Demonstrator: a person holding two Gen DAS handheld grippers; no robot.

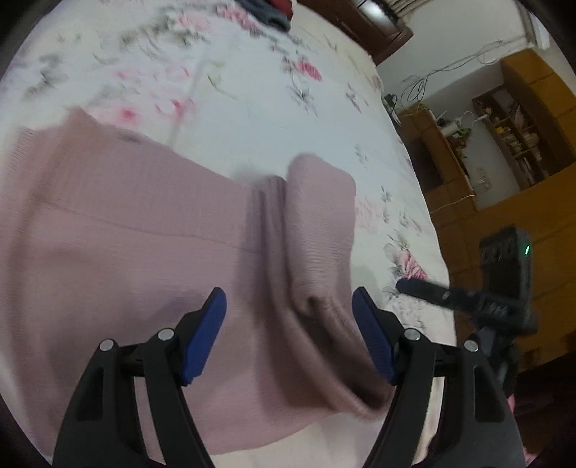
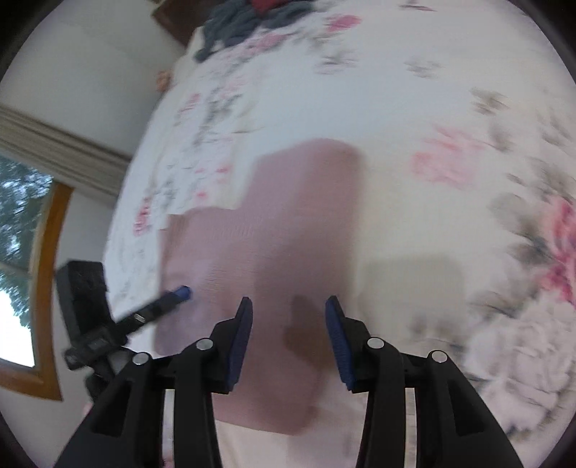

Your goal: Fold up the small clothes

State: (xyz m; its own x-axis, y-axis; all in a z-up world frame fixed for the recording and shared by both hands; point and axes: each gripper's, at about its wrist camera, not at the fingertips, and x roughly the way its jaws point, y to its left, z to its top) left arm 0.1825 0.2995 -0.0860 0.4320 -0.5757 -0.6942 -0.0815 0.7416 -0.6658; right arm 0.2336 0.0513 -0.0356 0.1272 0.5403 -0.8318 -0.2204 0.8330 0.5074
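A dusty-pink knit garment [image 1: 126, 244] lies partly folded on the floral bedsheet [image 1: 252, 108], one flap turned over on its right side. My left gripper [image 1: 289, 324] hovers open just above the garment's near part, with nothing between its blue pads. In the right wrist view the same pink garment [image 2: 280, 234] is blurred by motion, and my right gripper [image 2: 289, 324] stands open over its near edge, holding nothing. The right gripper [image 1: 406, 286] also shows at the right of the left view, off the garment's edge. The left gripper's blue tip [image 2: 181, 293] touches the garment's left side.
A pile of dark grey and red clothes [image 2: 244, 21] sits at the far end of the bed. Wooden shelves and a cabinet [image 1: 522, 136] stand beyond the bed's right edge. A window with a wooden frame [image 2: 32, 252] lies past the left edge.
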